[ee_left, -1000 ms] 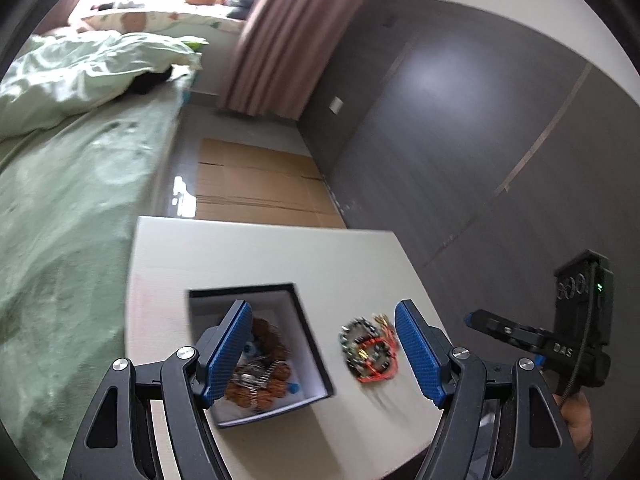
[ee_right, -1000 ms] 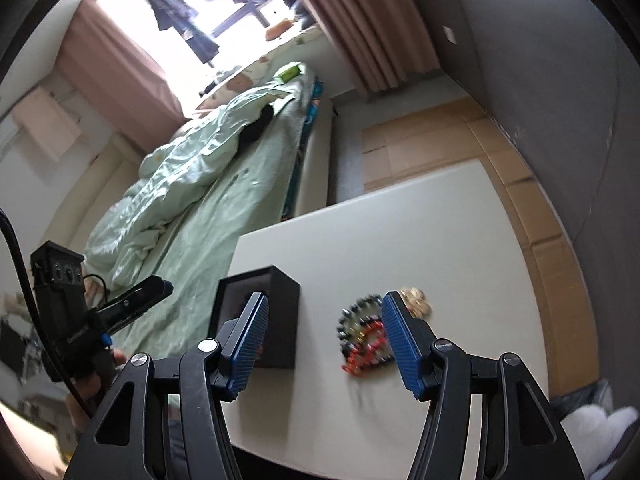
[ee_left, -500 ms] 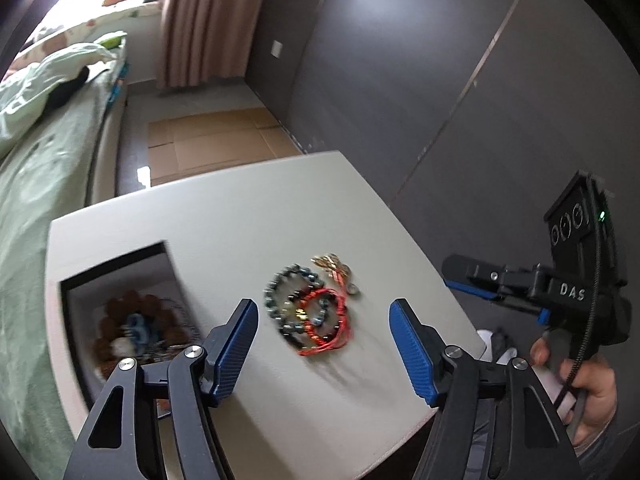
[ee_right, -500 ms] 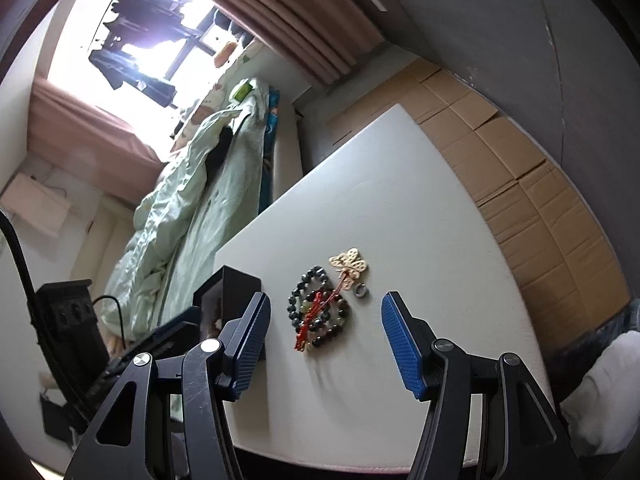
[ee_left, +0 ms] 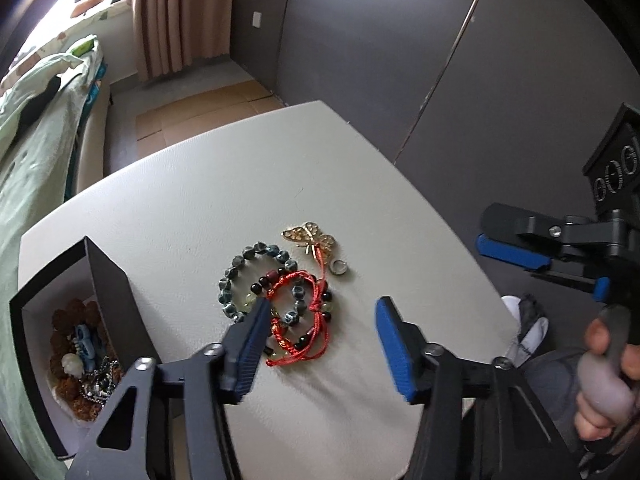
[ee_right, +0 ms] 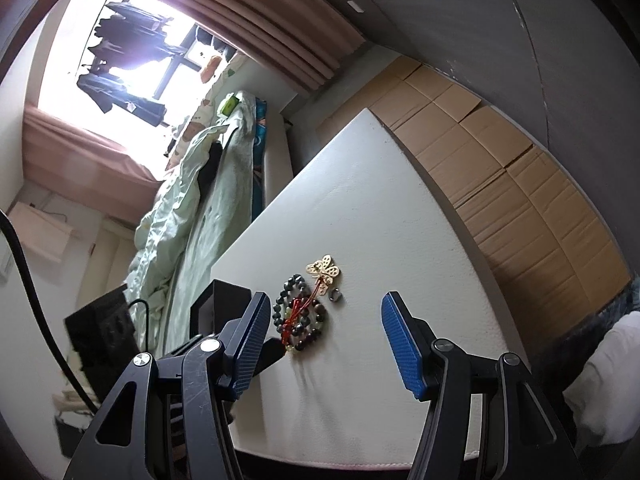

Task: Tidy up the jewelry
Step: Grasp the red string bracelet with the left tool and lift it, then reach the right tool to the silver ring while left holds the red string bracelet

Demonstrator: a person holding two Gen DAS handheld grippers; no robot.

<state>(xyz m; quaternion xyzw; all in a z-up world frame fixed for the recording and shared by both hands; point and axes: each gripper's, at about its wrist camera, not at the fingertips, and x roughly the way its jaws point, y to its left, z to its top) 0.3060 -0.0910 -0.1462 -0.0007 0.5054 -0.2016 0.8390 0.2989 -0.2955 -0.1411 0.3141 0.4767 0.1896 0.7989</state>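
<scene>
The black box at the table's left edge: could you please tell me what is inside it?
Inside the black box lie brown beads, a blue piece, a pale bead and a metal chain. Its near wall hides the rest.

Bead bracelets (ee_left: 276, 292) (tangled) beside box (ee_left: 108, 276) — tabletop.

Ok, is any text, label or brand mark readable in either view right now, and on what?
No readable text in either view.
Black module on the right gripper: three round rings, no letters.
Green item on the bed: too small to read.
</scene>
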